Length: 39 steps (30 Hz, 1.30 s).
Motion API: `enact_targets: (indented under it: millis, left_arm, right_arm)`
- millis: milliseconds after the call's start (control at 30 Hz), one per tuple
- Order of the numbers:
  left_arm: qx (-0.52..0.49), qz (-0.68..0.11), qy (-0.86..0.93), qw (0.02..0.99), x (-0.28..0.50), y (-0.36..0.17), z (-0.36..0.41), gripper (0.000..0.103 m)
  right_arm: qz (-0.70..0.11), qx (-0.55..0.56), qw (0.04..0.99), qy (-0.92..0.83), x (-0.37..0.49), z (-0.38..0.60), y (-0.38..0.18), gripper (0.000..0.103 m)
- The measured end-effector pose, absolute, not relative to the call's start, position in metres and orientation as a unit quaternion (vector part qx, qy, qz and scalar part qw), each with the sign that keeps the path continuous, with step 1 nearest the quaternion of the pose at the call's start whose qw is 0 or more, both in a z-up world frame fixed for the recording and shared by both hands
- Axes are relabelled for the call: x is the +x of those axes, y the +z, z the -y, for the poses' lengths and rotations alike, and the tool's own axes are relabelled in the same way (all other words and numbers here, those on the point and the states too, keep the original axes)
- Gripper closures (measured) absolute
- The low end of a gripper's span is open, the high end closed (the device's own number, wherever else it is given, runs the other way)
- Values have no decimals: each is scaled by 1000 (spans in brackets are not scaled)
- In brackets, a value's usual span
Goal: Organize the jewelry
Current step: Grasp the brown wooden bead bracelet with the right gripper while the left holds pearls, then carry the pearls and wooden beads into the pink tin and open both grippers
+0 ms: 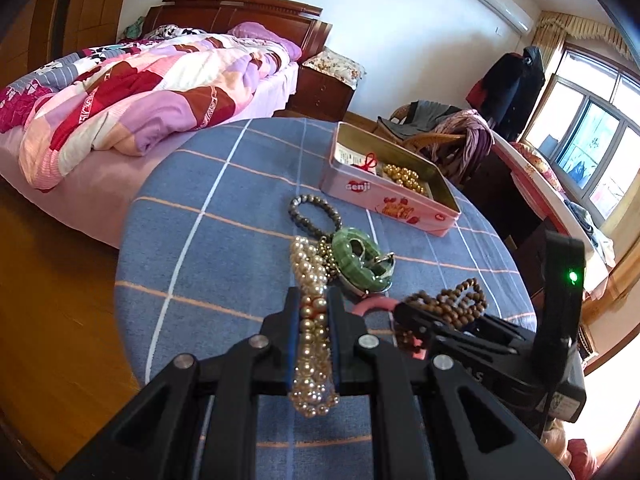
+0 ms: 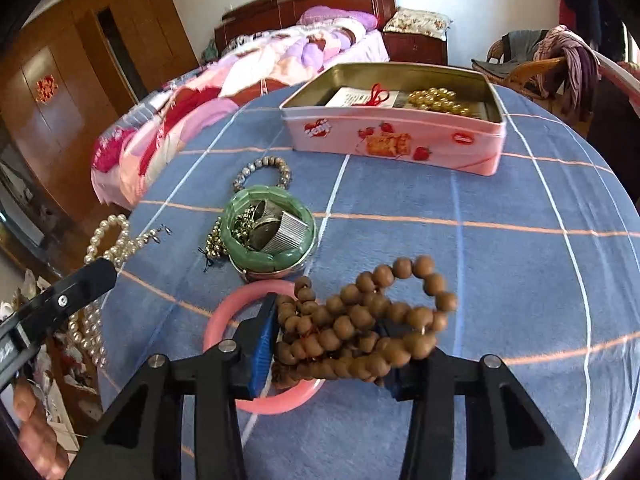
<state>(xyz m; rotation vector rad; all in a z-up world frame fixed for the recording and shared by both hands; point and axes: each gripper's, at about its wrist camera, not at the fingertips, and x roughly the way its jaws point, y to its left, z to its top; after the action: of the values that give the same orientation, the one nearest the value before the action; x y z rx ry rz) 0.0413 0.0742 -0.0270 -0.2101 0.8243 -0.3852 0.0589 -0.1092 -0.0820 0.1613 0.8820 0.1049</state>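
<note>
Left gripper pinches one knobbly pearl strand; right gripper clamps one brown wooden-bead string — one pink rectangular tin sits upper centre.

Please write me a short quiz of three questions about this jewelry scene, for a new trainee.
1. True or false: the left gripper holds the pearl necklace.
2. What does the right gripper hold? A) pink bangle B) wooden bead strand C) green bangle
3. Which beads already lie in the pink tin?

Key:
1. True.
2. B, the wooden bead strand; the pink bangle lies on the table beneath it.
3. The gold beads.
</note>
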Motion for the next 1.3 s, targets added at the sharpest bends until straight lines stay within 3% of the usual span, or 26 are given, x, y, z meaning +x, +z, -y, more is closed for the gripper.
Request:
enact_targets:
  millis: [400,1300]
  left_arm:
    - [-97,-383,-207,895,32,-20,-61,90]
    - [-75,-375,-243,892,37,-14,-35,90]
  right_arm:
    - [-328,129,934,50,11,143,-23,59]
    - [-327,147,931,-59,10,199,-20,59]
